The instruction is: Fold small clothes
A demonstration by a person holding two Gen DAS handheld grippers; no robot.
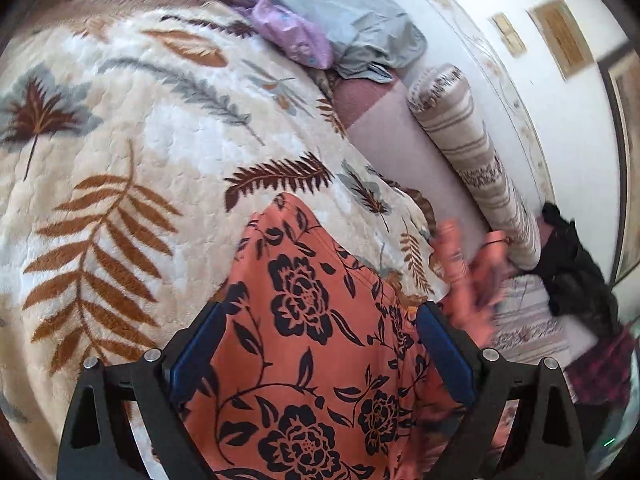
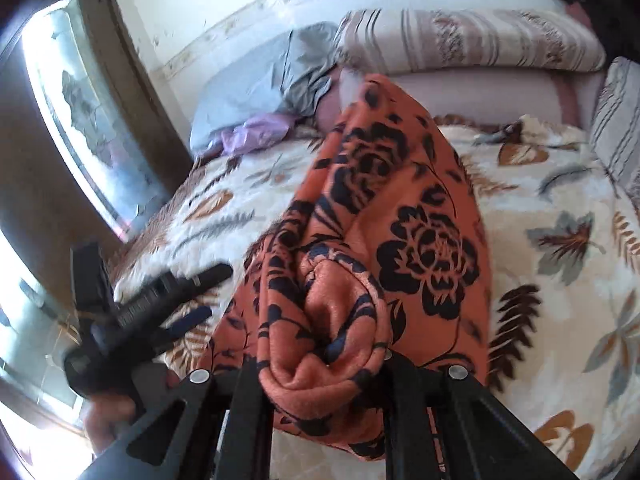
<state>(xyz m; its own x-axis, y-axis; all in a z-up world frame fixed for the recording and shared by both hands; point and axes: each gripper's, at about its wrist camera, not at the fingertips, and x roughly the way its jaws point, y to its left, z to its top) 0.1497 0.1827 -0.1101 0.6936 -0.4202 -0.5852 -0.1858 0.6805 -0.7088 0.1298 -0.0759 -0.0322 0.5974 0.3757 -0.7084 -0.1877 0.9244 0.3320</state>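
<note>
An orange garment with black flowers (image 2: 420, 220) hangs bunched over the leaf-patterned blanket (image 2: 560, 200). My right gripper (image 2: 322, 356) is shut on a thick fold of it at the near end, and the rest trails away toward the pillows. In the left wrist view the same garment (image 1: 304, 320) fills the space between the blue pads (image 1: 196, 356) of my left gripper (image 1: 322, 308). The jaws stand wide apart and do not press on the cloth. The right wrist view shows the left gripper (image 2: 218, 291) off to the left, open, beside the garment.
A striped bolster (image 1: 472, 152) lies along the white headboard (image 1: 500, 80). Grey cloth (image 1: 360, 28) and purple cloth (image 1: 288, 36) are heaped at the far end of the bed. Dark clothes (image 1: 572, 264) sit by the bolster, next to a blurred pinkish shape (image 1: 468, 276). A window (image 2: 88, 120) is at left.
</note>
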